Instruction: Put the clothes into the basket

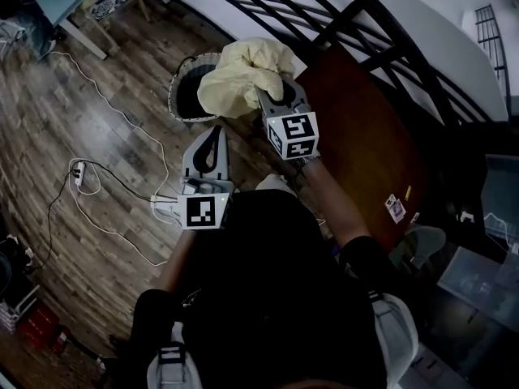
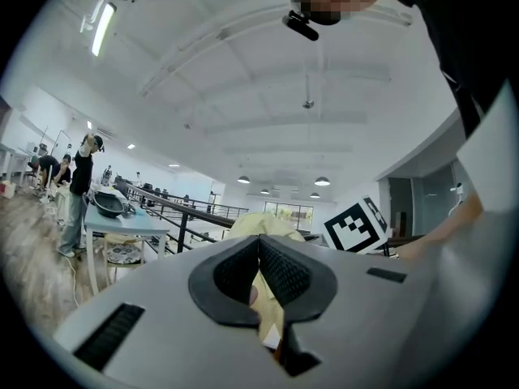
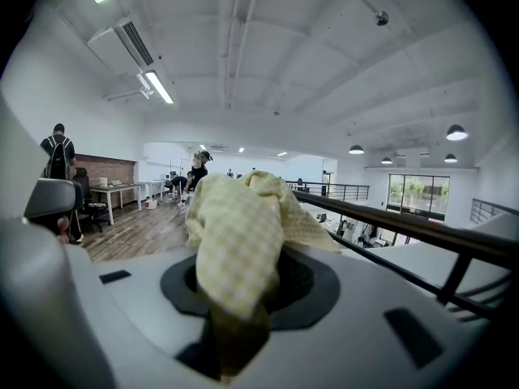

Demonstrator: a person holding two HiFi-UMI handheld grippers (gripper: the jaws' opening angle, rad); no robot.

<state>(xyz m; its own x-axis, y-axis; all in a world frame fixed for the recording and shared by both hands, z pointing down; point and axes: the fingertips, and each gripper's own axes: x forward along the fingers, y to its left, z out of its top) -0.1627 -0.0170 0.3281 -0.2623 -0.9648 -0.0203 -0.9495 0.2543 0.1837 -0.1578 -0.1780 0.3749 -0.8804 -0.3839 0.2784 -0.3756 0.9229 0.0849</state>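
Note:
A pale yellow checked garment [image 1: 243, 75] hangs bunched over the right side of a round dark basket [image 1: 173, 92] with a white rim, which stands on the wood floor. My right gripper [image 1: 270, 97] is shut on the garment, and its fingertips are hidden in the folds. In the right gripper view the cloth [image 3: 239, 233] fills the space between the pads of the right gripper [image 3: 243, 274]. My left gripper [image 1: 217, 130] hovers just below the basket in the picture, with its tips together and nothing in them. The left gripper view shows the left gripper [image 2: 259, 241] with the yellow garment [image 2: 263, 220] beyond it.
A dark brown table [image 1: 365, 136] stands to the right, with a black railing [image 1: 324, 23] behind it. A power strip [image 1: 166, 205] and white cables [image 1: 77, 173] lie on the floor at left. A light blue table [image 1: 65, 2] stands at the top left. People stand far off.

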